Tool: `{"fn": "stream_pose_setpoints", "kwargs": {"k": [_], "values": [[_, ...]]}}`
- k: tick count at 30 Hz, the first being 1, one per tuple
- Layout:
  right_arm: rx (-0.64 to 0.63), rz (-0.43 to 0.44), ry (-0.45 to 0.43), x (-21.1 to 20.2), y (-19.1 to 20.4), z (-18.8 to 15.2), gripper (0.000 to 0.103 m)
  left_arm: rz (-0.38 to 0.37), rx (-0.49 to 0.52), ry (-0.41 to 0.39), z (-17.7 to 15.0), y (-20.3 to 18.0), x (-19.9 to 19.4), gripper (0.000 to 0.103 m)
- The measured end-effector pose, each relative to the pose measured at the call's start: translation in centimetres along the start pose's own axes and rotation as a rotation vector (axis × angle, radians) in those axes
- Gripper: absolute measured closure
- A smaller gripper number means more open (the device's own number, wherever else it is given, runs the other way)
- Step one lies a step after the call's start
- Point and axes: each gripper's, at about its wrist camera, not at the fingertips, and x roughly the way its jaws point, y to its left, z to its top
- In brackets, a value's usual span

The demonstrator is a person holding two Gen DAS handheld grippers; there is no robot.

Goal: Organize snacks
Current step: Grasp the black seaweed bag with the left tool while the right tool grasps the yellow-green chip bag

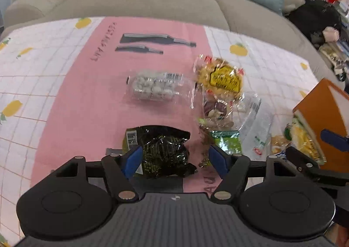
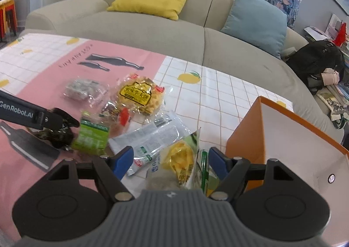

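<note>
Left hand-held gripper — jaws apart, straddling a crumpled black foil snack packet on the pink-and-white checked desk cloth. Right hand-held gripper — jaws apart around a clear yellow-filled snack bag, beside the orange open-topped box.

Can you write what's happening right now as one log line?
left gripper: open around black bag | right gripper: open around yellow bag | box: beside

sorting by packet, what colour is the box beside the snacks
Orange outside, white inside; right wrist view.
</note>
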Motion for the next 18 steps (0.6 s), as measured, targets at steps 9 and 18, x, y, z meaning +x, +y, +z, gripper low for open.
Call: {"fn": "stream_pose_setpoints", "kwargs": {"k": [9, 18], "values": [[-0.03, -0.006, 0.058, 2.2, 0.4, -0.7, 0.03, 0.035, -0.112, 0.113, 0.7, 0.3, 3.1, 0.023], [-0.037, -0.027, 0.08, 3.1, 0.4, -1.4, 0.036, 0.16, -0.081, 0.168, 1.0, -1.1, 4.7, 0.024]]}}
